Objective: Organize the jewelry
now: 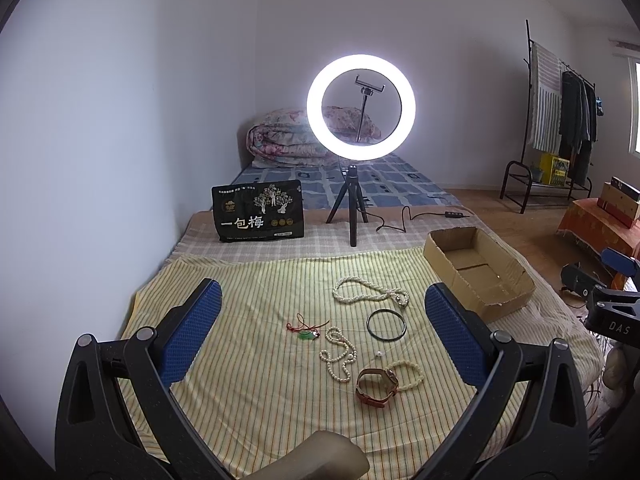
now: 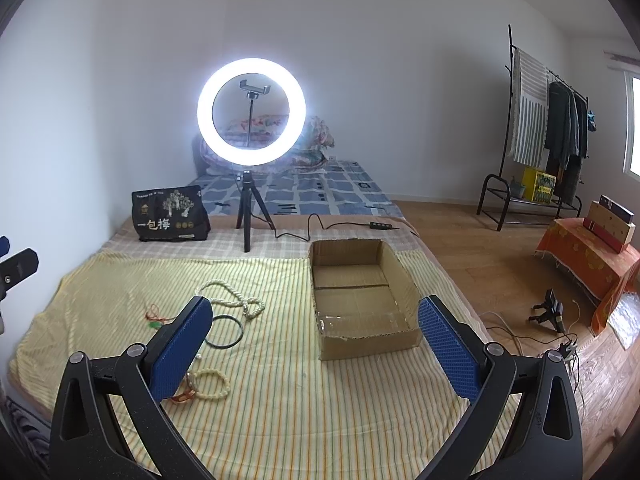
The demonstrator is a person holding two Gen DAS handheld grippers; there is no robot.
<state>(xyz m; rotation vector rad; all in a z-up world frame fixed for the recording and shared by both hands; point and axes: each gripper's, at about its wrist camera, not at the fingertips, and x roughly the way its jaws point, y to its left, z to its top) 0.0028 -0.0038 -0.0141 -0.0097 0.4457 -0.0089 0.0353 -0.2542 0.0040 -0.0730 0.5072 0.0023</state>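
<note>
Jewelry lies on a yellow striped cloth (image 1: pixel 260 280) on the bed. In the left wrist view: a twisted pearl necklace (image 1: pixel 370 292), a black bangle (image 1: pixel 387 323), a red cord with a green pendant (image 1: pixel 306 330), a thin pearl strand (image 1: pixel 338 356), a brown-strap watch (image 1: pixel 376 387) and a cream bead bracelet (image 1: pixel 408 376). An empty cardboard box (image 2: pixel 360 300) stands right of them. My left gripper (image 1: pixel 320 332) is open and empty above the jewelry. My right gripper (image 2: pixel 316 340) is open and empty, just before the box; the necklace (image 2: pixel 236 300), bangle (image 2: pixel 226 332) and bracelet (image 2: pixel 210 386) lie at its left.
A lit ring light on a tripod (image 1: pixel 360 108) and a black printed bag (image 1: pixel 258 210) stand behind the cloth, with a cable (image 1: pixel 420 216) alongside. A folded quilt (image 1: pixel 280 136) lies at the bed's far end. A clothes rack (image 2: pixel 552 132) and an orange-covered table (image 2: pixel 588 260) stand at right.
</note>
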